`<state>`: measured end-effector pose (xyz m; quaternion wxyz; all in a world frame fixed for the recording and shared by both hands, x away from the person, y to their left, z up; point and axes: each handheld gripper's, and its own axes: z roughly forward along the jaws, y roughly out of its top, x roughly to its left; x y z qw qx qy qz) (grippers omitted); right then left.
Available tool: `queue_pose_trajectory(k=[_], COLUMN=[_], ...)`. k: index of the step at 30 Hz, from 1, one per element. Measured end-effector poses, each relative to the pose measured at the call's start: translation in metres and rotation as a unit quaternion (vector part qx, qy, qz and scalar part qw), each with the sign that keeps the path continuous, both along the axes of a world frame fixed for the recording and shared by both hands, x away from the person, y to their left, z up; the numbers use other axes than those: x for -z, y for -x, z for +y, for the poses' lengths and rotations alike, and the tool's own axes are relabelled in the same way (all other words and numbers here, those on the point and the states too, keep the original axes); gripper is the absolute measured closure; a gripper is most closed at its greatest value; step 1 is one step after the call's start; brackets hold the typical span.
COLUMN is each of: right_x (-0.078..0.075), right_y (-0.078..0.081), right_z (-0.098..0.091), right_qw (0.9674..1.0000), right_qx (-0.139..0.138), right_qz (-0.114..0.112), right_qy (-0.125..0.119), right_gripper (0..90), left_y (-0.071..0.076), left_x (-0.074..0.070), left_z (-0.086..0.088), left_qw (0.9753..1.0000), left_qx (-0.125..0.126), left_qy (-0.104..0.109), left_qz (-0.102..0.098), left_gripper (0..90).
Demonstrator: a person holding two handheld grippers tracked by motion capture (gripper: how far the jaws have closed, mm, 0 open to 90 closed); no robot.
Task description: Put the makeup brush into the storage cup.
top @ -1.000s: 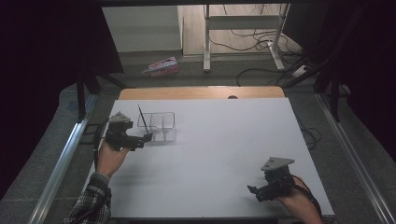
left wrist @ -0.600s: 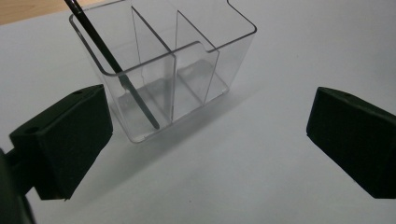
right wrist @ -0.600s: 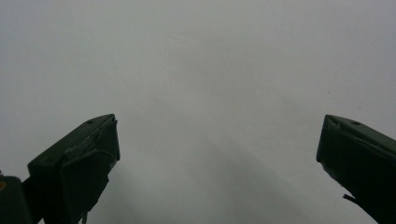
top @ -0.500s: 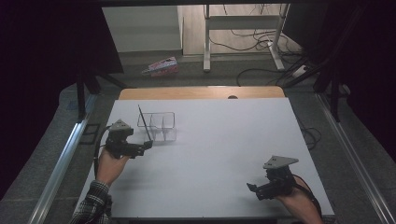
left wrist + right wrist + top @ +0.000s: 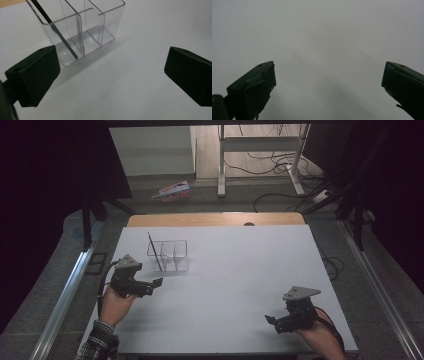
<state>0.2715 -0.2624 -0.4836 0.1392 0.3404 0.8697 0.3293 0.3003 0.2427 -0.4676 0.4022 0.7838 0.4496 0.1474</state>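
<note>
A clear plastic organiser [image 5: 169,255] with several compartments stands on the white table [image 5: 235,270] at the left. A thin black stick [image 5: 154,252] leans in its left compartment, its upper end sticking out. In the left gripper view the organiser [image 5: 82,30] and the stick [image 5: 58,35] lie just ahead. My left gripper [image 5: 150,287] is open and empty, just in front of the organiser. My right gripper [image 5: 272,322] is open near the table's front right, over bare table [image 5: 324,50], holding nothing.
A wooden strip [image 5: 215,219] borders the table's far edge. Metal rails [image 5: 65,295] run along both sides. On the floor beyond lie a coloured packet [image 5: 172,191], cables and a desk frame [image 5: 260,155].
My left gripper has drawn back from the organiser toward the front of the table. The stick stays in the organiser. The right gripper has barely moved.
</note>
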Motion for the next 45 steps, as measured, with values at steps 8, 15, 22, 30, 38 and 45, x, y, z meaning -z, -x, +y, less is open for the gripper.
queue_pose_trajectory(k=[8,15,22,30,38,45], right_x=[0.0,0.001,0.0,0.0,0.0,-0.001], right_y=[0.0,0.0,0.0,0.0,0.0,0.0], right_z=[0.0,0.001,0.0,0.0,0.001,0.0], right_qw=[1.0,1.0,0.9999,0.9999,0.9999,0.9999], right_qx=[0.001,0.005,0.007,0.007,0.009,0.009], right_qz=[-0.003,-0.006,-0.008,-0.01,-0.012,-0.014], right_qy=[0.002,0.004,0.0,0.002,0.004,-0.001], right_gripper=[0.0,0.0,0.0,0.0,0.0,0.0], left_y=[0.011,0.019,0.028,0.038,0.045,0.054], left_x=[0.003,0.006,0.006,0.006,0.008,0.011], left_z=[-0.003,-0.008,-0.011,-0.008,-0.007,-0.006], left_qw=[1.0,0.9999,0.9998,0.9997,0.9997,0.9997], left_qx=[0.003,0.012,0.016,0.012,0.012,0.008], left_qy=[-0.002,-0.012,-0.015,-0.019,-0.02,-0.021], left_qz=[0.002,0.003,0.0,-0.002,0.001,-0.002], left_gripper=[0.7,0.7,0.8,1.2,1.3,1.3])
